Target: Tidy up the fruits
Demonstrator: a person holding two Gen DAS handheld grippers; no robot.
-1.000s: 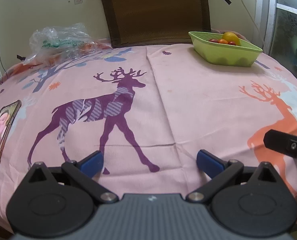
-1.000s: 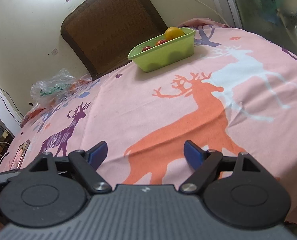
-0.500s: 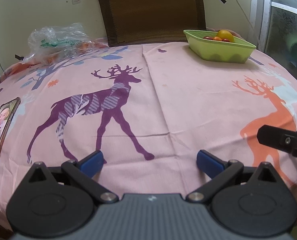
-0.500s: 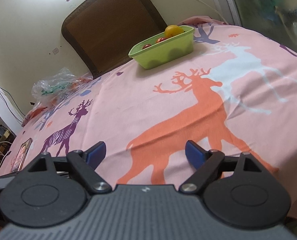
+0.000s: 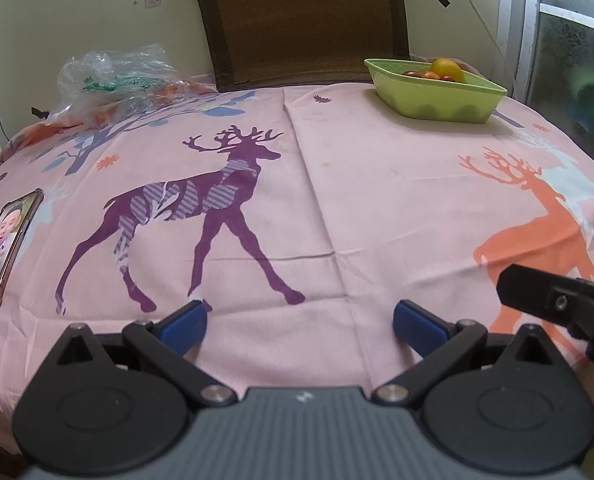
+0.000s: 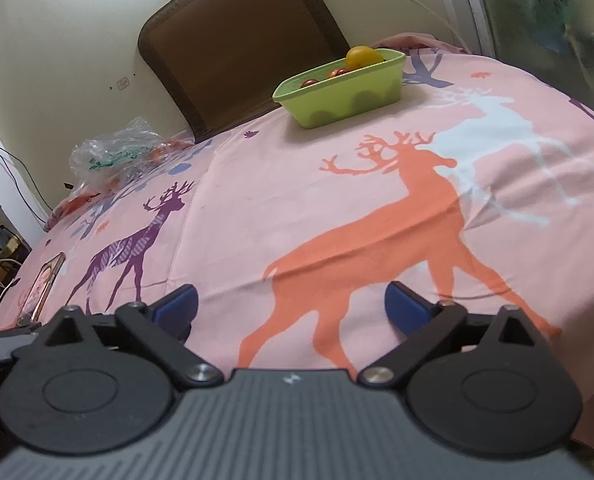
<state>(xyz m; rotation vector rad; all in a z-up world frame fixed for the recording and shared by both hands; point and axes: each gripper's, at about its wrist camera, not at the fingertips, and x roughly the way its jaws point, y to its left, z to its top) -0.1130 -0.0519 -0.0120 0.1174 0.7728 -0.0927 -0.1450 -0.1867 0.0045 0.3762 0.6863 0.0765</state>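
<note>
A green tray (image 5: 437,101) (image 6: 349,100) stands at the far right of the table, holding a yellow fruit (image 5: 447,69) (image 6: 363,57) and small red fruits (image 5: 427,75) (image 6: 309,83). My left gripper (image 5: 299,320) hangs open over the near table edge, nothing between its blue pads. My right gripper (image 6: 291,304) is also open and empty, low over the orange deer print. Part of the right gripper's black body (image 5: 561,300) shows at the right of the left wrist view. Both grippers are far from the tray.
A crumpled clear plastic bag (image 5: 113,76) (image 6: 113,148) with orange items lies at the far left. A phone (image 5: 5,240) (image 6: 45,282) rests near the left edge. A brown chair back (image 5: 301,20) stands behind the table. Pink deer-print cloth (image 5: 377,184) covers the table.
Both grippers have shifted slightly; the tray sits a little differently in each view. Both stay open and empty.
</note>
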